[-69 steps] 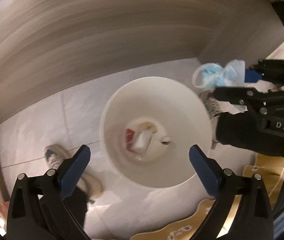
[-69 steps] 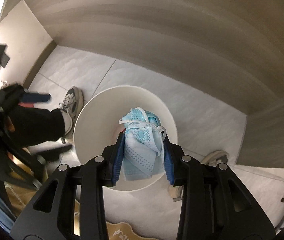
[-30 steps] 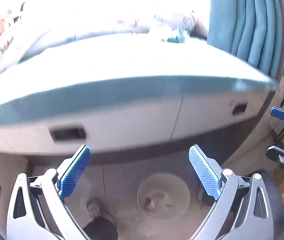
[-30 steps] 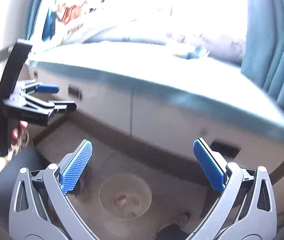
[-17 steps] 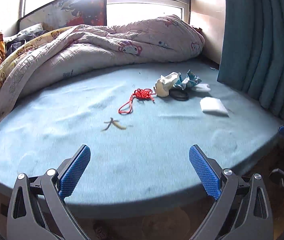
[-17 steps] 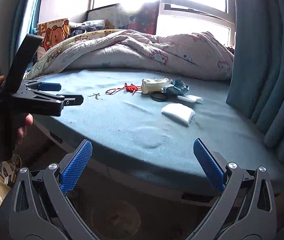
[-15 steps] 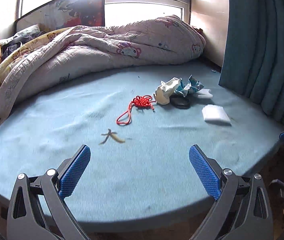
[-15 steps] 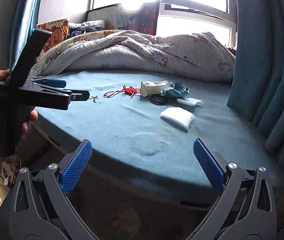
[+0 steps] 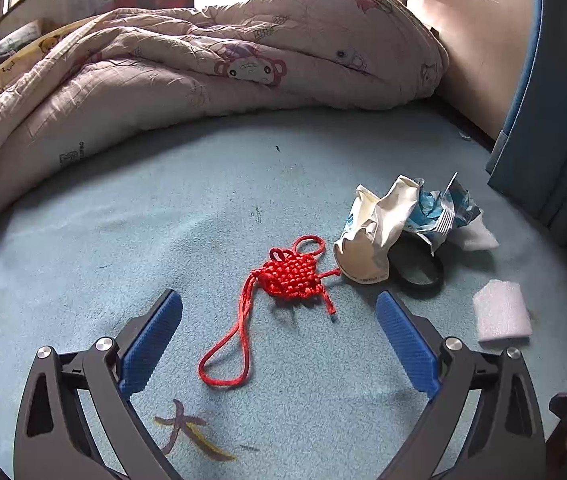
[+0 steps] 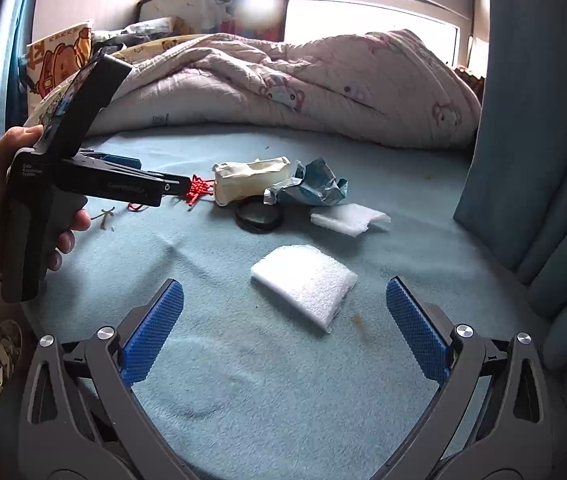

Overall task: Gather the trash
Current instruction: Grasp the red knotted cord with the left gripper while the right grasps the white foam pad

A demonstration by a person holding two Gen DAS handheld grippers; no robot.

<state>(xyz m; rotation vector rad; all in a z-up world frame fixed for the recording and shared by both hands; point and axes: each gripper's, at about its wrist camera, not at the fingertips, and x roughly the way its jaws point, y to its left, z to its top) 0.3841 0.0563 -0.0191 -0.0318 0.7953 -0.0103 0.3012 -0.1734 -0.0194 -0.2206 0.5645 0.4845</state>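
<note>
Several scraps on blue bed (image 9: 123, 208), perhaps window (image 10: 371, 20) behind

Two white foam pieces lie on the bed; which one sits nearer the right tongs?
The squarish foam pad, lying alone just ahead of the open right tongs; the other foam piece lies farther, beside the crumpled wrapper.

From my right camera, my left gripper (image 10: 155, 190) crosses in front of the red knotted cord (image 10: 199, 191), so I see only its knot past the tips, and side-on I cannot read the gap between those fingers. The black ring (image 9: 419, 272) lies half under the crushed paper cup (image 9: 371, 236) in my left view, and the crumpled blue wrapper (image 9: 443, 208) covers part of the white foam piece (image 9: 475, 236) behind it. My right gripper shows only as a sliver at that picture's right edge, its state unreadable there, and the quilt (image 9: 203, 72) is cut off on the left
</note>
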